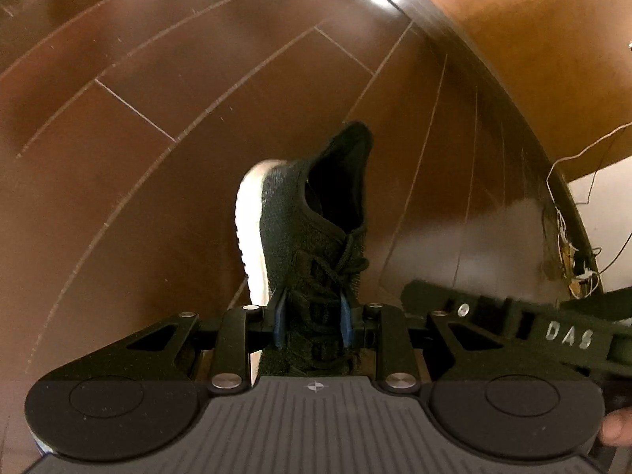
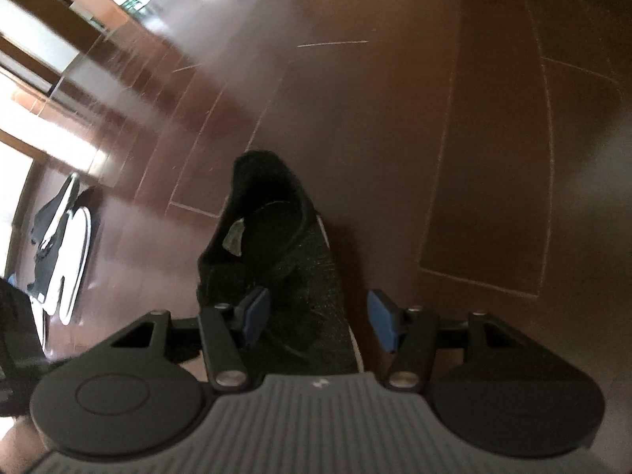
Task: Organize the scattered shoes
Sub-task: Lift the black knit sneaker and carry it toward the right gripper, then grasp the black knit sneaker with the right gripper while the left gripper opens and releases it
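left gripper (image 1: pixel 312 322) pinches the laced upper of a black knit sneaker with white sole (image 1: pixel 308 229), lifted over the brown wood-plank floor (image 1: pixel 138 177) | right gripper (image 2: pixel 320 318) spread around a second black knit sneaker (image 2: pixel 276 260), grip unclear | farther off, dark-and-white shoes (image 2: pixel 63 252) lie on the floor; sorting looks unfinished

Free floor and obstructions around the two tools.

Left wrist view: the wooden floor (image 1: pixel 158 138) lies bare ahead and to the left of the held black sneaker (image 1: pixel 316 229); to the right stand a dark baseboard (image 1: pixel 454 27), a tangle of loose wires (image 1: pixel 568 245) and the other tool's body (image 1: pixel 513 316), close beside. Right wrist view: open floor (image 2: pixel 493 158) ahead and right of the second sneaker (image 2: pixel 292 260); a dark-and-white pair of shoes (image 2: pixel 67 245) lies well apart at far left.
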The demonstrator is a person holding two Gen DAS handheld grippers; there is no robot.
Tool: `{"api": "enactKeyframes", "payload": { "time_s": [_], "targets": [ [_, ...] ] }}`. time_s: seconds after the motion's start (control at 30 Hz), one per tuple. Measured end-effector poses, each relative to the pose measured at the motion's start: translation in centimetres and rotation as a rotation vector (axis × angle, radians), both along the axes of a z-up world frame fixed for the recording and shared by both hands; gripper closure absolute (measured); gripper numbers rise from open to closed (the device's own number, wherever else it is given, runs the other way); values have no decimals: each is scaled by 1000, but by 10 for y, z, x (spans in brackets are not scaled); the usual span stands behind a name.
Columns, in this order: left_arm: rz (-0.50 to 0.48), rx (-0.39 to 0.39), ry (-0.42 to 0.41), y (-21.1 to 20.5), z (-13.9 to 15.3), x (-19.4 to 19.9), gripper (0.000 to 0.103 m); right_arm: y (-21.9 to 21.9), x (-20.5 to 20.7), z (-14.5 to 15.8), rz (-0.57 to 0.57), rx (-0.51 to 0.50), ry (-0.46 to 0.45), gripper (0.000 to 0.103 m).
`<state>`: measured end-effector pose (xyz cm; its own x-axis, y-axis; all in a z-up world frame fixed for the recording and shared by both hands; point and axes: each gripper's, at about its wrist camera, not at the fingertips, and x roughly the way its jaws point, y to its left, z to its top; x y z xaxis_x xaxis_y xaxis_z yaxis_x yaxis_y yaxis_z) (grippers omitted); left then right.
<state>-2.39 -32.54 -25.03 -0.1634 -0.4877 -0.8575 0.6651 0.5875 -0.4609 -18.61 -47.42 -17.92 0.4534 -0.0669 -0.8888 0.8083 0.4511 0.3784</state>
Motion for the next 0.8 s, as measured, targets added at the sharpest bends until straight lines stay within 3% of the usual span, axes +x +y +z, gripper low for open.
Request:
{"api": "enactKeyframes", "payload": {
  "time_s": [0.27, 0.47, 0.53, 0.7, 0.8],
  "targets": [
    [-3, 42, -24, 4, -8, 9, 66, 1, 6, -9, -12, 11, 1, 44],
    [44, 15, -47, 18, 3, 4, 48, -4, 4, -9, -5, 13, 10, 44],
    [56, -4, -44, 23, 10, 6, 29, -6, 3, -9, 1, 13, 16, 44],
    [82, -29, -61, 38, 25, 8, 21, -10, 16, -11, 13, 36, 46, 44],
    [104, 2, -95, 50, 34, 16, 18, -13, 26, -14, 2, 68, 60, 44]
  ]
}}
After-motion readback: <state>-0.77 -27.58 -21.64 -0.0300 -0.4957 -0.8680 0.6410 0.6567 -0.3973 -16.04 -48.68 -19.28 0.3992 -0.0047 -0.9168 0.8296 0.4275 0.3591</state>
